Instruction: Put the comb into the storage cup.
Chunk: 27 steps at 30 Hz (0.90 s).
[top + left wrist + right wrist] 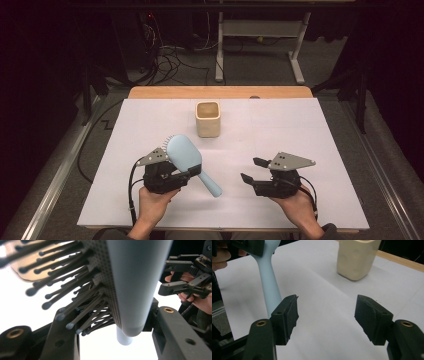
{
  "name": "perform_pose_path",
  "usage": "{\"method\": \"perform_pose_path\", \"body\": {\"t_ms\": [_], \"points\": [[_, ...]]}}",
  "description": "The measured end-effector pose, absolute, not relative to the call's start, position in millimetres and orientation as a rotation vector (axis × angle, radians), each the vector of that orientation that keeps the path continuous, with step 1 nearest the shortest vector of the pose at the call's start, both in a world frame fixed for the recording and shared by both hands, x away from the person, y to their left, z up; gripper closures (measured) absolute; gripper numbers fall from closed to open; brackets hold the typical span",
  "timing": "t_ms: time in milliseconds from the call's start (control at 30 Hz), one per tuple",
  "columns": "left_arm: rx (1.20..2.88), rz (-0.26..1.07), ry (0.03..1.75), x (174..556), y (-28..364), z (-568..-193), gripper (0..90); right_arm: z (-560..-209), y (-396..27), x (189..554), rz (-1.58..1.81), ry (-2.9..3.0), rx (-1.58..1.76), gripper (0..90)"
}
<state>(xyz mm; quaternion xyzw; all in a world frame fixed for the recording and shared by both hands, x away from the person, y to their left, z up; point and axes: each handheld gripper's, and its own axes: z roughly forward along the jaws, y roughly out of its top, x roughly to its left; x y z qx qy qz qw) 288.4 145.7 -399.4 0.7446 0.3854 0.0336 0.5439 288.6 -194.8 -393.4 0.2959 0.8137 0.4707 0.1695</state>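
My left gripper clamped on blue hairbrush, my right gripper jaws apart, empty, beige cup at 12 o'clock

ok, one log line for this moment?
left tool: shut on hairbrush | right tool: open, holds nothing | cup: upright, apart from both

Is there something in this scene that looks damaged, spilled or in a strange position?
Nothing looks damaged or spilled. The light blue hairbrush is clamped in the left claw, with its handle slanting down toward the table. The beige cup stands upright, and the right claw is open and empty.
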Motion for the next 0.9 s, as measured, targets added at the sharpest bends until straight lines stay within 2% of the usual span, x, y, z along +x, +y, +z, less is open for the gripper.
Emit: {"method": "perform_pose_path", "body": {"t_ms": [467, 900], "points": [[1.746, 0.101, 0.928, 287, 152, -397, 55.7, -405, -241, 279, 1.377, 2.197, 0.938, 35.3], [1.775, 0.127, 0.931, 290, 151, -393, 55.6, -421, -298, 265, 1.416, 2.041, 1.092, 30.7]]}}
